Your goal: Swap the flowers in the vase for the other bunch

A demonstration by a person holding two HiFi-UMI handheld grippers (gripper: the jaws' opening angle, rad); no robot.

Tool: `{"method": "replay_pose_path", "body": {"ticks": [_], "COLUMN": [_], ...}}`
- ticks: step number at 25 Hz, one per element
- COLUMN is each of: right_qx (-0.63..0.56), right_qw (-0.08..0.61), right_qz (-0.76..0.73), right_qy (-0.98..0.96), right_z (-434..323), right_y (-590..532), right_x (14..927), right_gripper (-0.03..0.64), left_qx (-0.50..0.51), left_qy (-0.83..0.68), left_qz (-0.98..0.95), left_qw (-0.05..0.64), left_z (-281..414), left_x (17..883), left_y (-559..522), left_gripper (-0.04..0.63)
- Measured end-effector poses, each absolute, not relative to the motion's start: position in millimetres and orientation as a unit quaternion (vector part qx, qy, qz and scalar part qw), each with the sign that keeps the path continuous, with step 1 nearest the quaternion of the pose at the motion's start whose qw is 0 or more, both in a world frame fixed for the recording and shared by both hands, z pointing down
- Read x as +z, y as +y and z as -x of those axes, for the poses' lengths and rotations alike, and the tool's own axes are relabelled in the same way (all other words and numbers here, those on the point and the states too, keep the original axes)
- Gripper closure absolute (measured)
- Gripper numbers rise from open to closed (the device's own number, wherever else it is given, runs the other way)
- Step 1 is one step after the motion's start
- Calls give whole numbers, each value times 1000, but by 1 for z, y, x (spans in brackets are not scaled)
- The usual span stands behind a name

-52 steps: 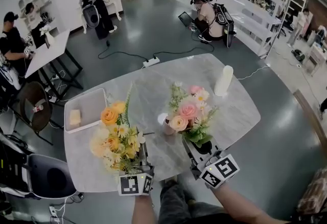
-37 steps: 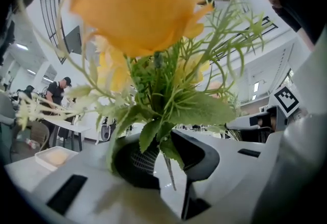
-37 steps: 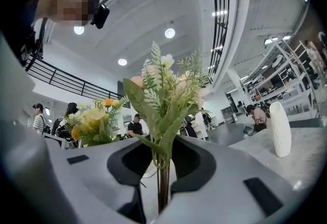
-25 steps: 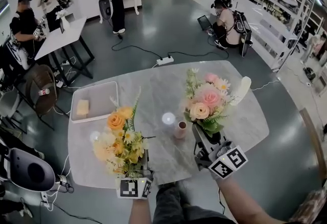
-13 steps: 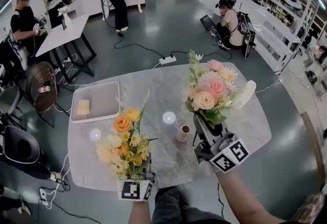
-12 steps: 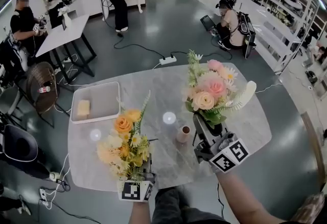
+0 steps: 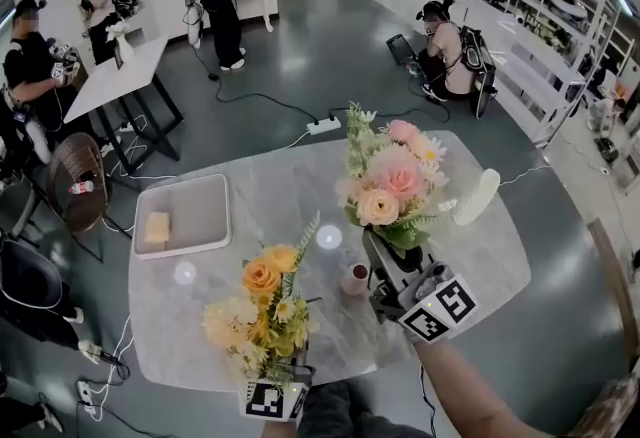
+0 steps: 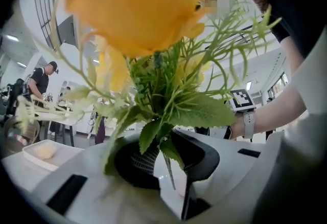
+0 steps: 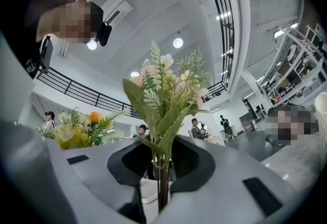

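Observation:
My right gripper is shut on the stems of the pink bunch, which it holds upright in the air just right of the small empty vase. In the right gripper view the green stems of the pink bunch are pinched between the jaws of the right gripper. At the table's near edge my left gripper is shut on the yellow bunch. Its leaves and orange bloom fill the left gripper view, above the left gripper.
On the left of the marble table lies a white tray with a yellow sponge. A white cylinder stands at the right. People, desks and a cable strip are on the floor beyond the table.
The pink bunch has come up out of the vase in my right gripper and now hangs clear of it. The yellow bunch stays low in my left gripper.

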State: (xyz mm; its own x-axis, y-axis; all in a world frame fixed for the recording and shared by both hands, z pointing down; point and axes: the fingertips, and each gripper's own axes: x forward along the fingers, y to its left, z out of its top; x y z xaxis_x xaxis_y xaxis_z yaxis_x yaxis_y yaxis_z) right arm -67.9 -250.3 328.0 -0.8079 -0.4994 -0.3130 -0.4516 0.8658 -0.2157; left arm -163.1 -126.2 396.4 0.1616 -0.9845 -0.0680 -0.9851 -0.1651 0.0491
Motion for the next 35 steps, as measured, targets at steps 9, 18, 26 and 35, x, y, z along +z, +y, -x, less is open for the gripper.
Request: {"method": "replay_pose_path", "body": {"ticks": [9, 18, 26, 35], "right_qx": [-66, -77, -88, -101], "right_qw": [185, 188, 182, 180], "right_qz": [238, 232, 231, 244], "right_qy": [951, 951, 952, 947], "right_z": [71, 77, 79, 70], "right_y": [-256, -267, -277, -276], "right_x": [326, 337, 349, 367], "right_gripper": [517, 517, 517, 516], "left_qx": [36, 40, 43, 44], "left_qy": [648, 630, 618, 605], "left_qz": [761, 776, 785, 795], "left_qw": [10, 11, 1, -2], "left_z": [171, 172, 173, 164], "left_x": [396, 403, 404, 408], "left_y": [-157, -207, -232, -241], "left_gripper": [514, 514, 514, 514]}}
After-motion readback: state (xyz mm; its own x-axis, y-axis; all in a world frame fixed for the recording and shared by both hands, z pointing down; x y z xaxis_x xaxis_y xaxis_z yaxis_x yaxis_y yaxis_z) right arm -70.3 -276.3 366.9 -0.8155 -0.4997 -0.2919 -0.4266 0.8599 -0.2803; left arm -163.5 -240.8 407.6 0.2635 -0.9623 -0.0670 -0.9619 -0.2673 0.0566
